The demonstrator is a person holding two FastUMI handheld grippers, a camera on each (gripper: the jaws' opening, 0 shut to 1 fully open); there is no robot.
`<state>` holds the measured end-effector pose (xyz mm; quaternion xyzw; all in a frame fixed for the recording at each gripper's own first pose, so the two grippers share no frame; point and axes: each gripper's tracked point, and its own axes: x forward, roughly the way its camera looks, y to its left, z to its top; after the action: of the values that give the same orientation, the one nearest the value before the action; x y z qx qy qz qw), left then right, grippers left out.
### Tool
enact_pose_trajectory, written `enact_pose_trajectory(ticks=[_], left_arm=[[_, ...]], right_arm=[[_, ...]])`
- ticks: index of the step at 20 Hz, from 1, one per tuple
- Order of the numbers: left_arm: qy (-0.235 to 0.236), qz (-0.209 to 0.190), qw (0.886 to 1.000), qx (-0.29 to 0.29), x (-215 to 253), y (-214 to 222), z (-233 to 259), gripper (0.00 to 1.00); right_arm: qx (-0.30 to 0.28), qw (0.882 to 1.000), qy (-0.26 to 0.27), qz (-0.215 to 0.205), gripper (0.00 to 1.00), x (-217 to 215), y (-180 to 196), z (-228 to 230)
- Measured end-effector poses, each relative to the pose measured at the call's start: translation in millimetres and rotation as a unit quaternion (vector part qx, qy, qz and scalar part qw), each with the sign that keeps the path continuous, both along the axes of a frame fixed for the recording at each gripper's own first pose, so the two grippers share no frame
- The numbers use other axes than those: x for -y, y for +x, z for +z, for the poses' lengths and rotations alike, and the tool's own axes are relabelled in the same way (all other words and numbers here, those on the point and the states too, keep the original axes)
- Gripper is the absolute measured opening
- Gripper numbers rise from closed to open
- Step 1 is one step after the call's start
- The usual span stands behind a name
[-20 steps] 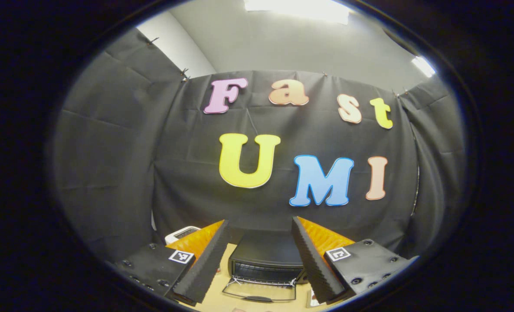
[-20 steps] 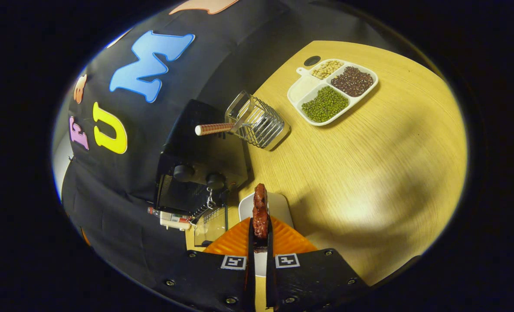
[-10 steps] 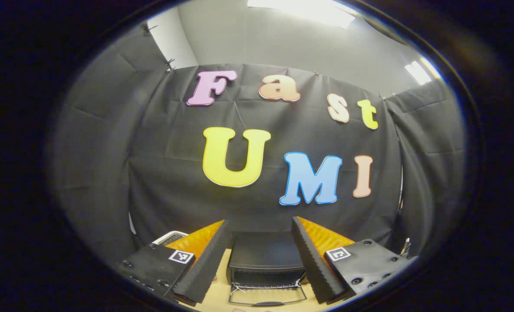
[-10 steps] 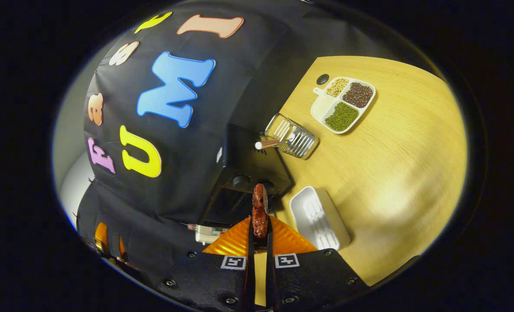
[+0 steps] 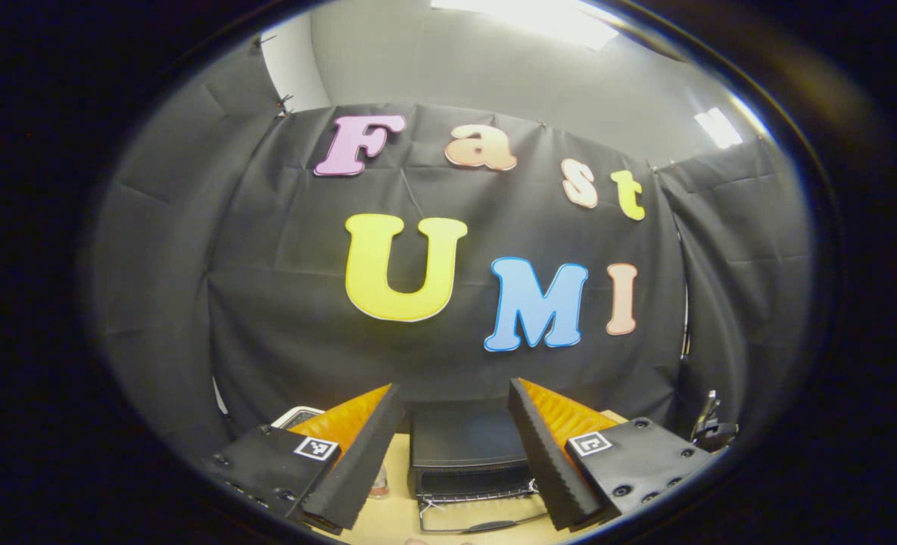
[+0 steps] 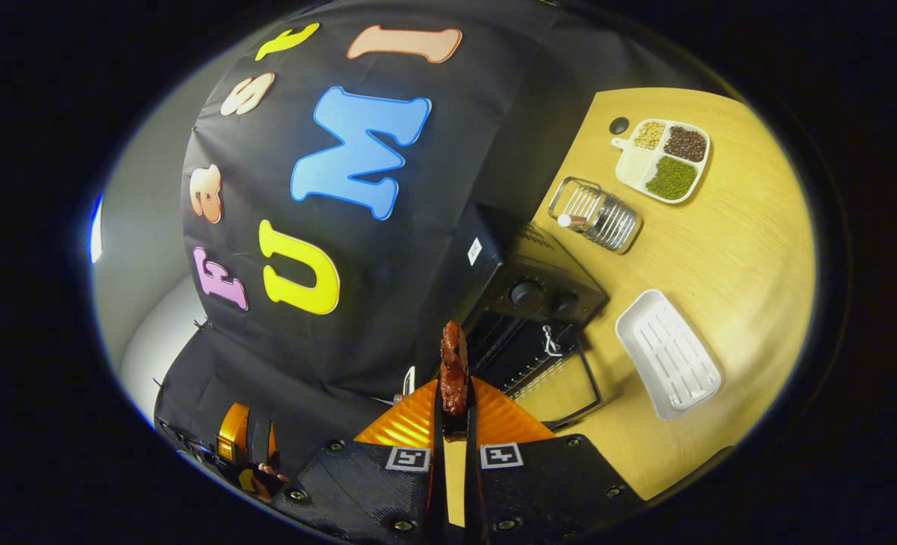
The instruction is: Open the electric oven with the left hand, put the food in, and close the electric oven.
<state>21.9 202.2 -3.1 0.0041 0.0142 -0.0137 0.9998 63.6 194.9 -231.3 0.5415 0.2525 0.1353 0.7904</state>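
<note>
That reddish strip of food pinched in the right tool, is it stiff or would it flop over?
The food probably is fairly stiff: it stands up past the right tool without drooping. It looks thin and light, so likely easy to carry. Its lumpy surface may grip well, though a hard squeeze might crack it.

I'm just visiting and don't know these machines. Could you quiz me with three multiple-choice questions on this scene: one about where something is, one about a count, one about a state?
1. Where is the white tray?
A. On the table, right of the oven
B. Inside the oven
C. On top of the oven

2. How many kinds of beans fill the divided dish?
A. One
B. Three
C. Five

3. The oven door is:
A. Open
B. Shut
C. Removed

Answers: 1 A, it lies on the wood beside the oven; 2 B, pale, dark, green; 3 A, it is folded down.
</note>
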Motion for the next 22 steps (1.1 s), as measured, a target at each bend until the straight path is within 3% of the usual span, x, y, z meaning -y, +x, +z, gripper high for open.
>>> enact_pose_trajectory(ticks=[3,5,6,9,12,13,15,19,22], left_arm=[[0.001,-0.003,1.0,-0.005,-9,-6,-2,0.95],[0.008,-0.002,1.0,-0.005,-16,-10,0,0.99],[0.01,-0.003,1.0,-0.007,-18,-11,0,0.91],[0.015,0.0,1.0,-0.018,-27,-16,-9,0.95],[0.02,0.008,0.999,-0.027,-38,-18,-15,0.91],[0.021,0.011,0.999,-0.03,-43,-20,-17,0.99],[0.024,0.022,0.999,-0.036,-54,-22,-21,0.91],[0.026,0.047,0.997,-0.05,-78,-26,-29,0.95],[0.023,0.06,0.996,-0.058,-89,-27,-34,0.91]], right_arm=[[-0.001,1.0,0.004,0.014,0.1,-30,18,-6],[-0.009,1.0,0.006,0.014,0.1,-47,32,-18],[-0.016,1.0,0.005,0.009,0.1,-54,42,-28],[-0.046,0.999,0.01,-0.008,0.1,-76,70,-56],[-0.071,0.997,0.014,-0.022,0.1,-97,97,-82],[-0.076,0.997,0.011,-0.032,0.1,-103,106,-91],[-0.085,0.995,0.015,-0.05,0.1,-112,122,-105],[-0.099,0.991,0.006,-0.085,0.1,-117,147,-129],[-0.097,0.99,0.004,-0.103,0.1,-116,160,-131]])
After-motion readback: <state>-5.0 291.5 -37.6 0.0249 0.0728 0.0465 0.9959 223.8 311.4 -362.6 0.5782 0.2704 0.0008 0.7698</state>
